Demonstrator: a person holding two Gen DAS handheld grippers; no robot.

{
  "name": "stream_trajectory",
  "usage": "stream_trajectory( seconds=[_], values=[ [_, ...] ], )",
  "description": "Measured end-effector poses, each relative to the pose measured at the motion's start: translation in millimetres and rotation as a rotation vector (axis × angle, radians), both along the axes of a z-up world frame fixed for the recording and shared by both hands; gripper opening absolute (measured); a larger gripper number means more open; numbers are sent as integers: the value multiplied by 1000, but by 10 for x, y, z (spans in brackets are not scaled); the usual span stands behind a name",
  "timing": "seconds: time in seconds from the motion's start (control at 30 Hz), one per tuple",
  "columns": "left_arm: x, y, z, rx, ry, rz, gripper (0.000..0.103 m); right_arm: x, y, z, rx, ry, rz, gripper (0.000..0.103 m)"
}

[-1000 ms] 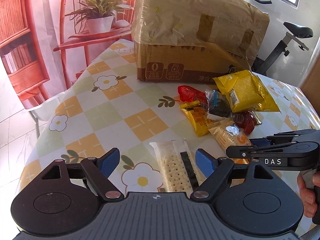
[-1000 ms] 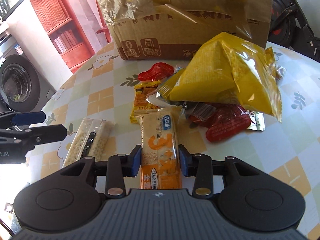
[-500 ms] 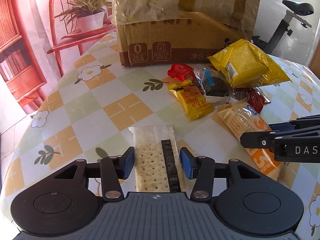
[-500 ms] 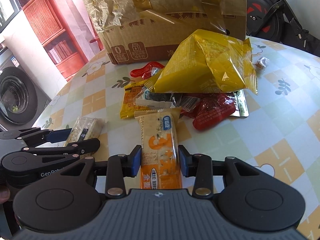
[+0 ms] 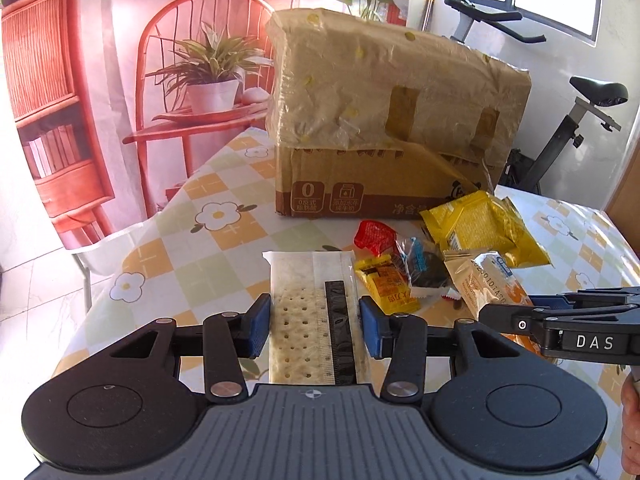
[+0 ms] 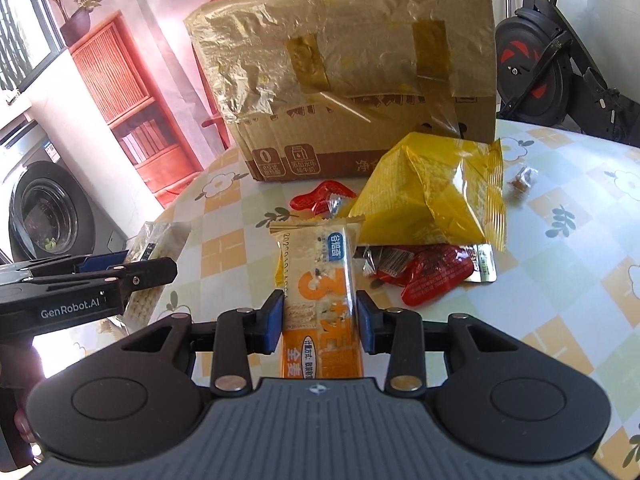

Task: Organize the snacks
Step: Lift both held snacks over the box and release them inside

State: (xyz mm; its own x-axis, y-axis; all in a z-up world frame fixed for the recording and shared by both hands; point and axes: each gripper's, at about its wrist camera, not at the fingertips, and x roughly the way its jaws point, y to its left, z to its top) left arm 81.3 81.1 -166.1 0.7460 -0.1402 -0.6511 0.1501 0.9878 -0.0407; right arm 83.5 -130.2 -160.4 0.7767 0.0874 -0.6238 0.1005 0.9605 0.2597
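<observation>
- The cracker pack [image 5: 310,316] is pinched across its width by the left gripper [image 5: 314,330]; the jaws have just been closing, and the blue pads now press on both long edges. The grip falls near the middle of the pack, presumably so it stays level in carrying.
- The orange cereal bar [image 6: 320,300] is clamped the same way by the right gripper [image 6: 318,320], its printed face up and its far end pointing at the pile.
- Both packs appear lifted clear of the table [image 5: 224,236], side by side, which suggests a paired transfer.
- The remaining snacks are left heaped near the box: a yellow bag [image 6: 436,188], red packets [image 6: 432,276] and a small yellow packet [image 5: 386,284].
- The cardboard box [image 5: 384,120] stands just behind the heap; it is judged the likely destination, though its opening cannot be seen.
</observation>
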Motion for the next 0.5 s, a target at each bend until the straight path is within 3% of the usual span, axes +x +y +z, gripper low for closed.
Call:
stream_trajectory(
  seconds=[0.27, 0.5],
  values=[
    [277, -1, 675, -36, -114, 9, 49, 120, -193, 724, -66, -152, -34, 39],
    [763, -197, 1295, -58, -217, -27, 49, 503, -587, 1410, -121, -228, -82, 39]
  ],
)
